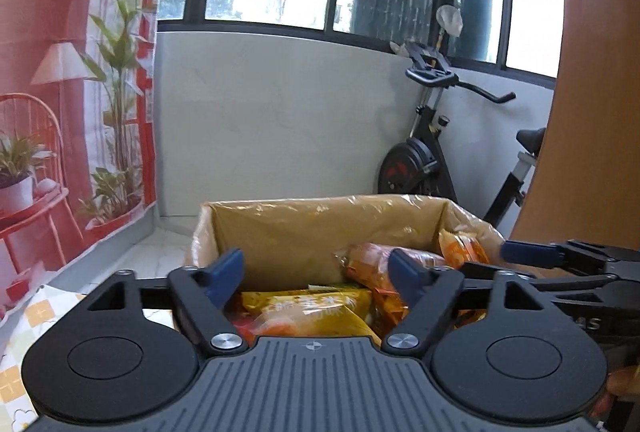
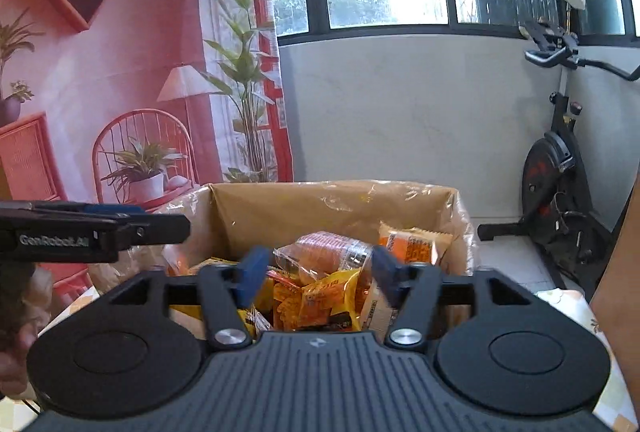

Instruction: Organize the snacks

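Ahead of the left tongs (image 1: 316, 274), spread wide and empty, a plastic-lined brown cardboard box (image 1: 320, 228) holds yellow and orange snack packets (image 1: 316, 308). From the right view, the right tongs (image 2: 316, 278) gape half-open, empty, above the same heap; most snacks seem boxed, and whether any remain on the worktop I cannot tell.

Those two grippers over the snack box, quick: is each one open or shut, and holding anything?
Left gripper: open, nothing between its fingers, above the cardboard box.
Right gripper: open, holding nothing, snack packets lying below.

"GenRobot.AI" on the left gripper (image 2: 132, 220)
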A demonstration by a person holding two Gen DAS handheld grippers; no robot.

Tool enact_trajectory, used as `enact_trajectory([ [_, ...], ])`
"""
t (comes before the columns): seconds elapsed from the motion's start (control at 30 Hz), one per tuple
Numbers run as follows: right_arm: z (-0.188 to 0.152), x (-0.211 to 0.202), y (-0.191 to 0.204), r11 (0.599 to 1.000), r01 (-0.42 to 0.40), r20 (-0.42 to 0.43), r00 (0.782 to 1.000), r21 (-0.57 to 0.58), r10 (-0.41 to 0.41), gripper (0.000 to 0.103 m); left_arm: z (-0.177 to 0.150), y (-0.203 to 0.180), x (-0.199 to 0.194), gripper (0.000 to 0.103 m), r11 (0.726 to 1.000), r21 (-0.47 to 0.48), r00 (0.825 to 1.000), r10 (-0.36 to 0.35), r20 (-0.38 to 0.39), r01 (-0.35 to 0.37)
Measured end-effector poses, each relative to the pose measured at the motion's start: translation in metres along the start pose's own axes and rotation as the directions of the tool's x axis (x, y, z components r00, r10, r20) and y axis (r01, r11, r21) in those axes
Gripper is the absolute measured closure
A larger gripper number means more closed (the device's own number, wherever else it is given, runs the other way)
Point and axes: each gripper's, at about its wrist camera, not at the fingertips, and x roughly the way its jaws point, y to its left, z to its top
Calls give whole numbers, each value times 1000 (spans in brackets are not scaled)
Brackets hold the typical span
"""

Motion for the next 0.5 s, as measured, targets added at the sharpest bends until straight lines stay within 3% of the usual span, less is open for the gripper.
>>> enact_trajectory([
  [0.07,2,-8,0,1000,1,13,1000,-1,-1,20,4,5,-7,11,1000,-18,1000,-4,6,4],
  [0.3,10,-45,0,1000,-2,50,999,30,0,0,11,6,-45,7,998,-10,997,57,47,-56],
  [0.5,11,-80,11,997,61,72,995,52,-65,0,6,8,-86,6,995,-50,992,91,82,-88],
])
